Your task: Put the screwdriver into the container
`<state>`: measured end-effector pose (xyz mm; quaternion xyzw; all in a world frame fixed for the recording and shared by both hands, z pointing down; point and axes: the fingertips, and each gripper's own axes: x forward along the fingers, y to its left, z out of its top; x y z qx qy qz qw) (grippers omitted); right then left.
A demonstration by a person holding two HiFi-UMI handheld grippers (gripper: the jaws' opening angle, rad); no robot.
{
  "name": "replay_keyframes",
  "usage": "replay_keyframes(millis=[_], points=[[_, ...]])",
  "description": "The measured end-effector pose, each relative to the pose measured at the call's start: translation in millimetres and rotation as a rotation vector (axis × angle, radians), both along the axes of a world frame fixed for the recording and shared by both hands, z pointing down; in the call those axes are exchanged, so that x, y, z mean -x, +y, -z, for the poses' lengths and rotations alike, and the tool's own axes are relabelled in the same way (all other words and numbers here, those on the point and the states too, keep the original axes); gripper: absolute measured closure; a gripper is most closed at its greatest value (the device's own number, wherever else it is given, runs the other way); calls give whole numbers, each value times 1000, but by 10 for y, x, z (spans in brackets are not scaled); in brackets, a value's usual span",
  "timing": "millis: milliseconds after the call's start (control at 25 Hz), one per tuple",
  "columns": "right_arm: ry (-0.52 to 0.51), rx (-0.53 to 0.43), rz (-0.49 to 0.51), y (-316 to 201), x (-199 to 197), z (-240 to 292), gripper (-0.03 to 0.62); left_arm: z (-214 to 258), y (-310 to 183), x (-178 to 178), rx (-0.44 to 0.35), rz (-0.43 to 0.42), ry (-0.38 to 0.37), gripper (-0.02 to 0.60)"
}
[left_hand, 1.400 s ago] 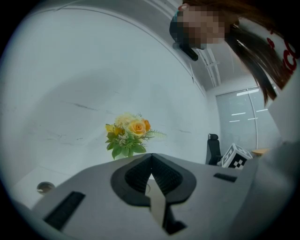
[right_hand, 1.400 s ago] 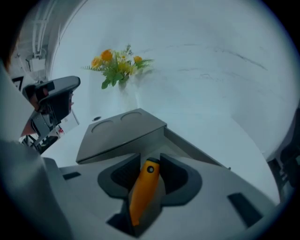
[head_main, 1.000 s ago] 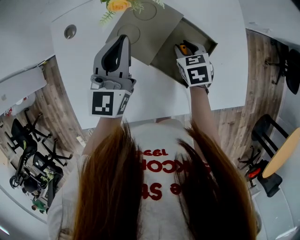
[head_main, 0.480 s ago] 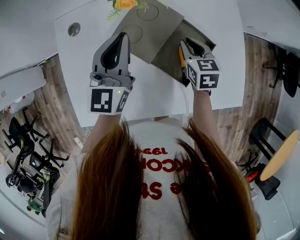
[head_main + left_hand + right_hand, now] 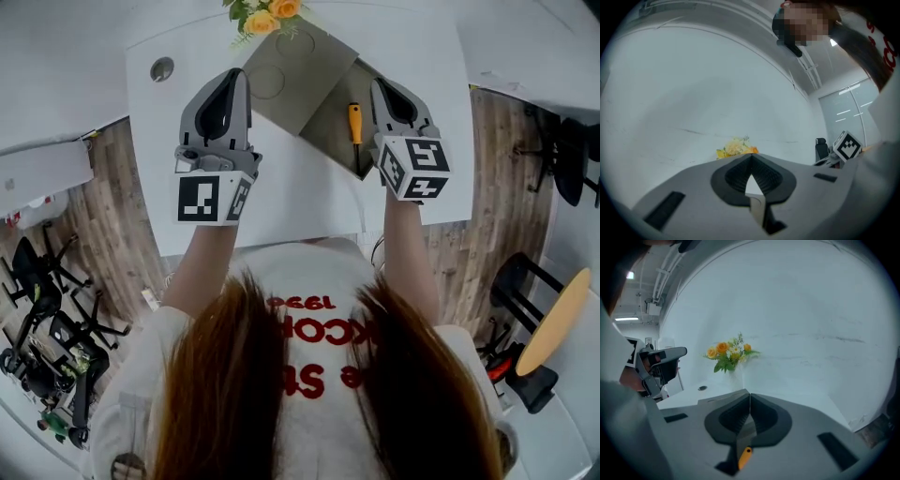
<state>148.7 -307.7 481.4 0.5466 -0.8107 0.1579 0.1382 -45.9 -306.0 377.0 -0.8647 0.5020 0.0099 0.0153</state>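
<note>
Orange-handled screwdriver (image 5: 354,131) left in the container (image 5: 328,141)

It lies alone in the grey box on the white surface (image 5: 300,202). The right tool (image 5: 377,84), down at the screwdriver a second ago, is now lifted clear. Its jaws have just closed together on nothing. The left tool (image 5: 241,75) hovers alongside, jaws together too.

The right claw (image 5: 382,86) covers the container's (image 5: 330,131) right side.
</note>
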Motion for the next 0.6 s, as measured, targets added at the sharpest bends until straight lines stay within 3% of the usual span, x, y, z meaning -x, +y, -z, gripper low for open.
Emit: replay_keyframes(millis=[600], points=[[-62, -219, 65, 7, 281, 955, 588, 518, 138, 385, -127, 101, -4, 575]])
